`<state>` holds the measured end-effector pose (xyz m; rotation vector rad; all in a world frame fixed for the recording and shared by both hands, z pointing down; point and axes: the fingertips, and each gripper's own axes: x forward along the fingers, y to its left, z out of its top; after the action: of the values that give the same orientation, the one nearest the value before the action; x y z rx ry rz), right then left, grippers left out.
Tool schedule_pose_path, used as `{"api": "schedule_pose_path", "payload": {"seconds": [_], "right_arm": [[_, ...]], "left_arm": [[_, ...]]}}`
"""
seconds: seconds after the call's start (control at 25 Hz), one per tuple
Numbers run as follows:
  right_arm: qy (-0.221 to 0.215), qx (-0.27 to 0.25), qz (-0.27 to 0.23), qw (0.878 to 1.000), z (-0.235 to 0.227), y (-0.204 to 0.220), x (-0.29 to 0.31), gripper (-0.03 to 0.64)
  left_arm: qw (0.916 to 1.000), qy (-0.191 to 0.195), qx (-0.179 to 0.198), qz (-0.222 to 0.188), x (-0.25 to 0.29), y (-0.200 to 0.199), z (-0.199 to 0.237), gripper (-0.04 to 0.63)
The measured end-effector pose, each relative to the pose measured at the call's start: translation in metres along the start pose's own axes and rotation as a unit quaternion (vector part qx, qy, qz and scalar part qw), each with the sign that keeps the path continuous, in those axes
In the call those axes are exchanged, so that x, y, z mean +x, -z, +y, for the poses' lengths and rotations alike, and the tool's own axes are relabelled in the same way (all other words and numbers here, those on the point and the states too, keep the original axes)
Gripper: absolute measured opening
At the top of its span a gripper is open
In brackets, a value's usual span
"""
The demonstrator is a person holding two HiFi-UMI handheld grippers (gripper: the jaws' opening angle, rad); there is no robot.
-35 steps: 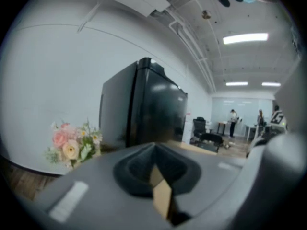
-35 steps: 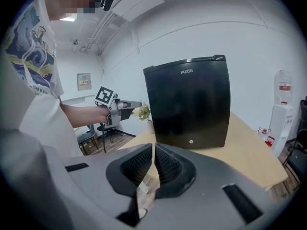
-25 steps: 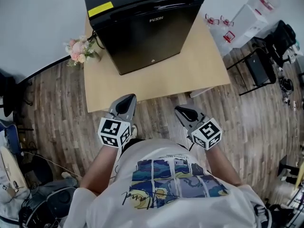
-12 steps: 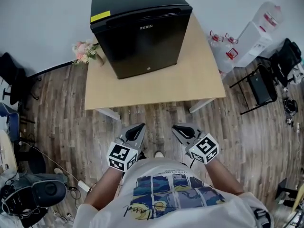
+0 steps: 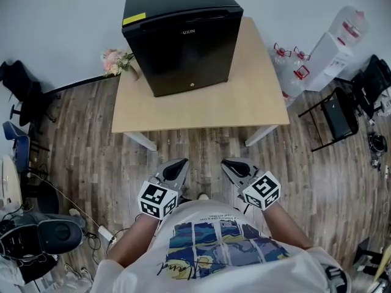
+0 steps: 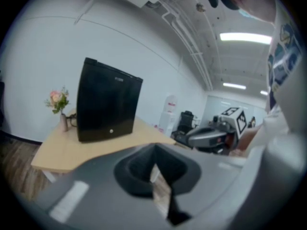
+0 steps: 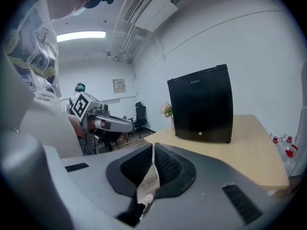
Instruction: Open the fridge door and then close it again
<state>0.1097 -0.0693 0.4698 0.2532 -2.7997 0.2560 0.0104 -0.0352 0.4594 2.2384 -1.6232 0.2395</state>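
Left gripper [image 5: 178, 165] is held low in front of the person's white printed shirt [image 5: 214, 249], above the wooden floor [image 5: 91, 157], with its jaws pressed together and nothing between them. Just beside it, the right gripper [image 5: 230, 165] is at the same height, its jaws likewise closed and empty. Both point toward a pale wooden table [image 5: 244, 102] that stands well apart from them, across a strip of bare floor. At the table's far left corner is a small vase of pink flowers [image 5: 115, 61]. Next to it, on the back left part of the tabletop, sits the black fridge [image 5: 183, 38], its door closed and facing the person, a yellow sticker [image 5: 134, 19] on its top. Further right, off the table, a white water dispenser [image 5: 342, 41] stands by the wall, with a black chair [image 5: 339, 115] near it.
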Motion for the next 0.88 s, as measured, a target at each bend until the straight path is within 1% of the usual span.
{"api": "schedule_pose_path", "payload": {"seconds": [0.24, 0.4, 0.6, 0.88], "right_arm": [[-0.003, -0.007, 0.004, 1.0, 0.006, 0.006, -0.007, 0.023], [0.0, -0.008, 0.001, 1.0, 0.007, 0.003, -0.009, 0.023], [-0.004, -0.011, -0.001, 1.0, 0.011, 0.002, -0.009, 0.023], [-0.005, -0.008, -0.003, 1.0, 0.012, 0.004, -0.013, 0.023]], "left_arm": [[0.9999, -0.003, -0.01, -0.002, -0.003, 0.005, -0.005, 0.008], [0.9999, -0.002, -0.007, -0.008, -0.005, 0.002, -0.006, 0.008], [0.9998, -0.01, -0.007, -0.013, -0.009, -0.001, -0.003, 0.008], [0.9999, -0.015, -0.008, -0.004, -0.012, 0.005, -0.005, 0.008]]}}
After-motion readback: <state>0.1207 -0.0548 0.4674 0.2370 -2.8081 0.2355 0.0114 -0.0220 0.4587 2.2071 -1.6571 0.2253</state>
